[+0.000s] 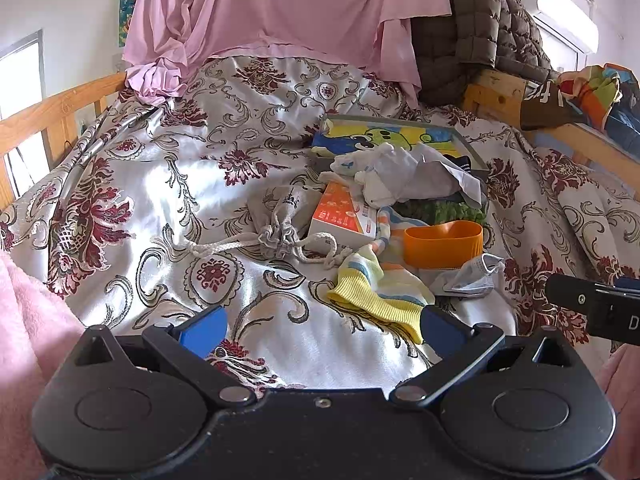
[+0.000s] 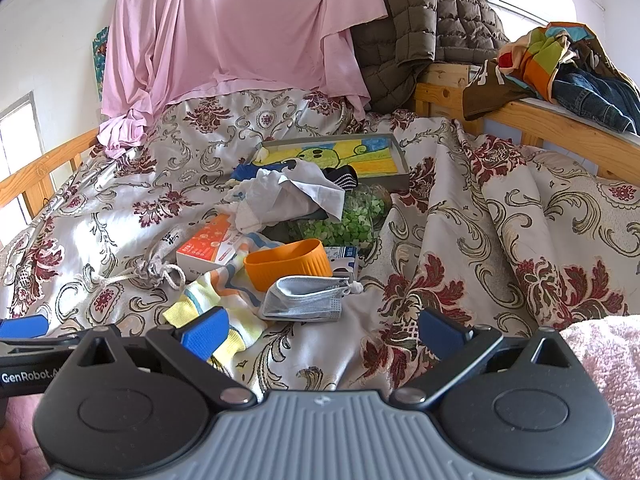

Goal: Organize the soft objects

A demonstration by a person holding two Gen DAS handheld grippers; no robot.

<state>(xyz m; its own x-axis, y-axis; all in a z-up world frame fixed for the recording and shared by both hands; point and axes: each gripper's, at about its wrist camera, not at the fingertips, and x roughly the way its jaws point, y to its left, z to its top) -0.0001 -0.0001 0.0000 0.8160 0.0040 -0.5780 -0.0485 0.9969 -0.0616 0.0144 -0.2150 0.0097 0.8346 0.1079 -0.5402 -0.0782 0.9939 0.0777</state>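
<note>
Blue-padded claws, left claw (image 1: 322, 330) and right claw (image 2: 324, 332), wide apart, empty.

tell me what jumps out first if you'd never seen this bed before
A jumble of small things sits mid-bed on the floral bedspread: an orange cup, a striped sock nearest the open left gripper, and a face mask. Behind, a pink sheet drapes the headboard.

the tray (image 2: 402, 160) at the far end of the pile is partly buried under crumpled white cloth (image 2: 288, 196). print on the orange box (image 2: 206, 246) is too small to read. the air conditioner (image 1: 560, 8) runs off the upper right edge, and the pink blanket (image 1: 24, 320) off the near left edge.
</note>
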